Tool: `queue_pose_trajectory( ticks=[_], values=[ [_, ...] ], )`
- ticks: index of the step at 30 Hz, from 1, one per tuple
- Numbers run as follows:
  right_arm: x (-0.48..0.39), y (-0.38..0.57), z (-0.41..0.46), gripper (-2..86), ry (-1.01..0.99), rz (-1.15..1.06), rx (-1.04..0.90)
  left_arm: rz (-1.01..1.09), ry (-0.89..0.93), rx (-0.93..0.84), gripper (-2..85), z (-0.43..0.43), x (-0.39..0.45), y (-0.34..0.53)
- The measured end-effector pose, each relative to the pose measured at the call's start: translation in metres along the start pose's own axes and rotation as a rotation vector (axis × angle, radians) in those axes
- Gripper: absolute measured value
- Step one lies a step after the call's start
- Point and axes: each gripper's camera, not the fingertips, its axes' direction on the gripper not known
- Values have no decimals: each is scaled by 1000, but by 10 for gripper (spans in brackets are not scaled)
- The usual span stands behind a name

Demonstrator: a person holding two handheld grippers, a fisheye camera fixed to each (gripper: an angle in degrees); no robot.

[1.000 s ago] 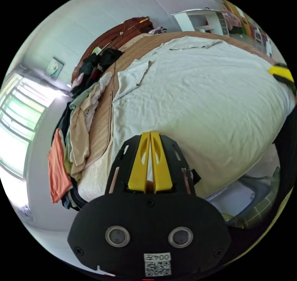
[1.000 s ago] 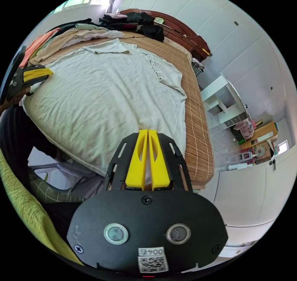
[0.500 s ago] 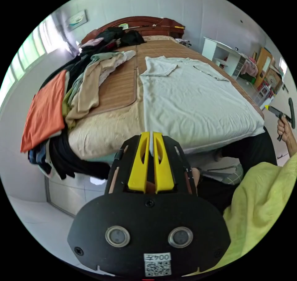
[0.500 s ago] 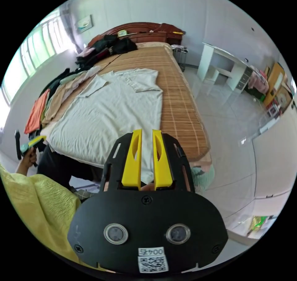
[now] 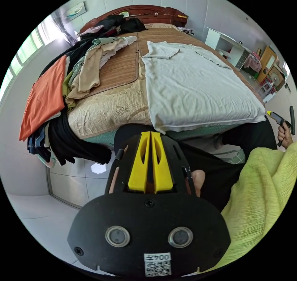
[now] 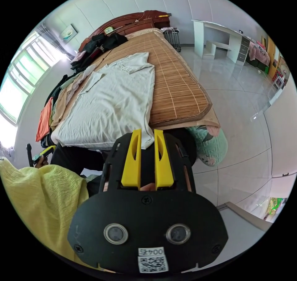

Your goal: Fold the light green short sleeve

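We find the shirt (image 5: 191, 85) spread flat on the bed (image 5: 108, 110), ahead of both tools. Left gripper (image 5: 150, 138) jaws together, empty; right gripper (image 6: 147, 137) jaws apart, empty. We judge the cloth light and limp: take it at hem corners or sleeves.

Both views are bright with daylight; it enters from the window (image 6: 18, 89), which is overexposed to almost white in the right gripper view; the floor tiles (image 6: 244, 107) there carry a soft glare; under the bed's edge (image 5: 130, 132) lies dark shadow; the fisheye lens bends walls and bed strongly toward the round black border; the focus is sharp, with no motion blur.
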Motion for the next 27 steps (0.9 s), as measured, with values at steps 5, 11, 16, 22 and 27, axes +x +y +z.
queue_pose_trajectory(
  ticks=[5,11,16,22,27],
  values=[
    [4,-4,1,75,-3,-9,-3,-7,57,-23,12,12,-18,-14],
    [-1,-11,2,76,11,-45,5,37,118,-104,42,28,-34,-41],
    [-3,-14,5,81,27,-60,-1,55,162,-174,75,41,-49,-60],
    [9,-18,4,88,43,-22,4,49,175,-202,85,52,-62,-77],
    [18,-24,11,97,21,13,-24,70,194,-236,86,62,-67,-88]
  ],
)
